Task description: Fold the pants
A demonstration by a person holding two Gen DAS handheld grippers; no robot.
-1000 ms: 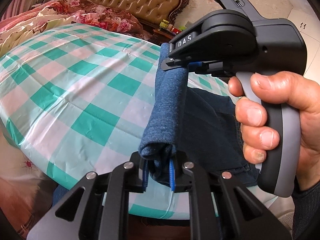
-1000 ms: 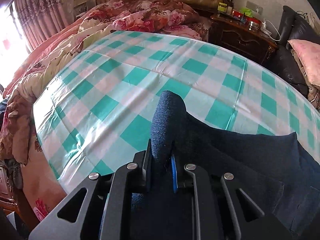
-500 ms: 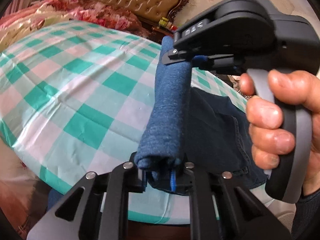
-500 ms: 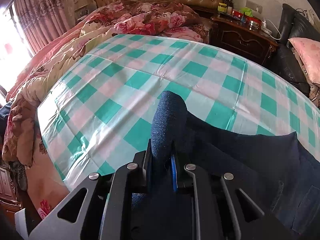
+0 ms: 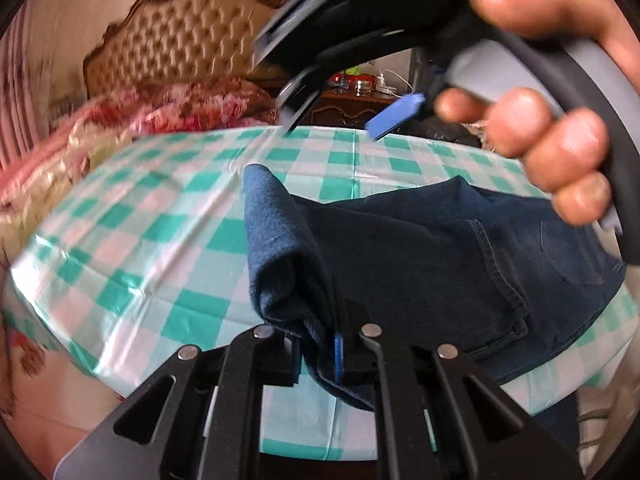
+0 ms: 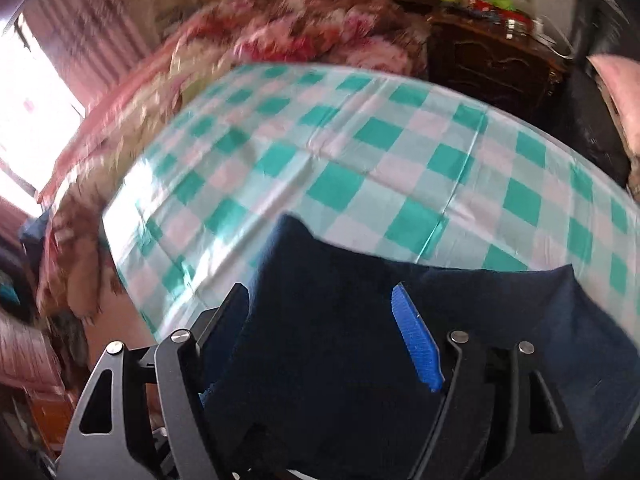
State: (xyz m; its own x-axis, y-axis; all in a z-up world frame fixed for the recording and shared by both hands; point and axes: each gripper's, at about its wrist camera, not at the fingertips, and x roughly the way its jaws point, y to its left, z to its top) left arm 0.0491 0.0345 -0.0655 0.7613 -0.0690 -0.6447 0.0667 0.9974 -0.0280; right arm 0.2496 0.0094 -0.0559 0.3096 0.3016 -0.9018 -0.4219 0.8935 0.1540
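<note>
Pants [image 5: 420, 264], dark blue denim, lie on the green-white-pink checked tablecloth [image 5: 168, 240] covering the table, toward its near right side. Folded edge stands up as a thick rolled ridge on the left of the garment, seam and back pocket visible to the right of it.

Left gripper [image 5: 318, 354] clenched on the near end of that fold; blue pad shows against the cloth, denim bunched between the two black fingers. Cloth rises from the jaws up and away along the ridge.

Right gripper [image 6: 324, 332] released: fingers spread wide, blue pad [image 6: 416, 344] on the right finger fully exposed, dark denim [image 6: 328, 360] filling the gap between the fingers without being pinched. From the left wrist view, the right gripper [image 5: 332, 116] hangs above the far part of the table, apart from the pants, jaws spread, its blue pad in the air. Right hand [image 5: 552, 128] wraps the grey handle, fingers curled round the trigger grip.

Both views motion-blurred, especially the edges. Behind the table: tufted headboard [image 5: 180, 44], floral quilt [image 5: 132, 120] on the bed, dark wooden nightstand [image 6: 496, 56] with small jars and clutter on top, too blurred to identify. Pink curtain [image 6: 88, 28] and bright window at the left of the right wrist view. Pink cushion [image 6: 616, 76] at far right.
</note>
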